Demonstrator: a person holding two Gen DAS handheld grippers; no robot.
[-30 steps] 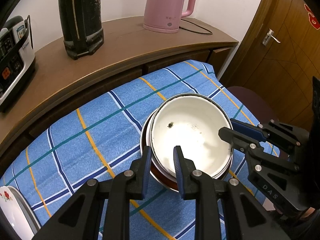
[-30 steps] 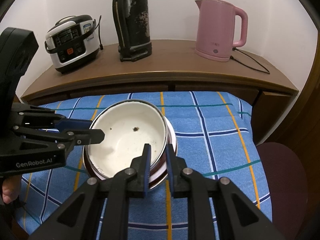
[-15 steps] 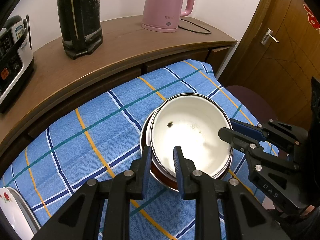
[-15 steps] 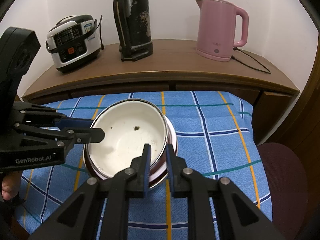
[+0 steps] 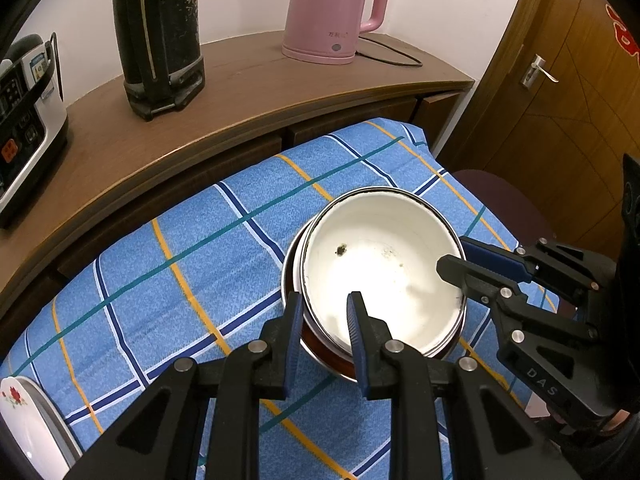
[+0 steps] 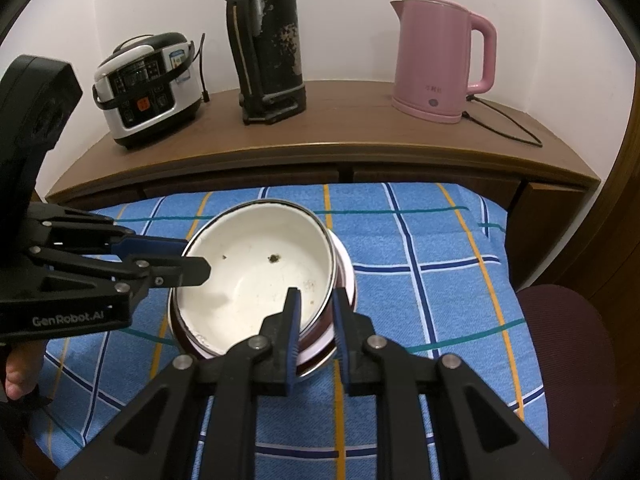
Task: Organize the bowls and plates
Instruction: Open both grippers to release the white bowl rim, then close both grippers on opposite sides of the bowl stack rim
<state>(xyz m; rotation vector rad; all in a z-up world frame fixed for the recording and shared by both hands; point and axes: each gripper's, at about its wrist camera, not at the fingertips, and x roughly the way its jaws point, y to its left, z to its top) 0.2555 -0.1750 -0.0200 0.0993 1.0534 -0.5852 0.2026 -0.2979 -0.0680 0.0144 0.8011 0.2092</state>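
A stack of bowls (image 5: 380,280) (image 6: 256,276) rests on the blue checked cloth (image 5: 180,280); the top one is white enamel with dark specks, and pinkish and dark red rims show below it. My left gripper (image 5: 325,304) (image 6: 192,260) is shut on the stack's near-left rim, one finger inside the white bowl and one outside. From the opposite side, my right gripper (image 6: 316,300) (image 5: 456,256) is shut on the rim the same way. A white plate with a red flower (image 5: 20,420) lies at the cloth's lower left edge.
Behind the cloth runs a wooden sideboard (image 6: 340,132) with a rice cooker (image 6: 148,88), a tall black flask (image 6: 268,40) and a pink kettle (image 6: 436,60) with its cord. A dark red seat (image 6: 568,340) stands to the right, below a wooden door (image 5: 560,80).
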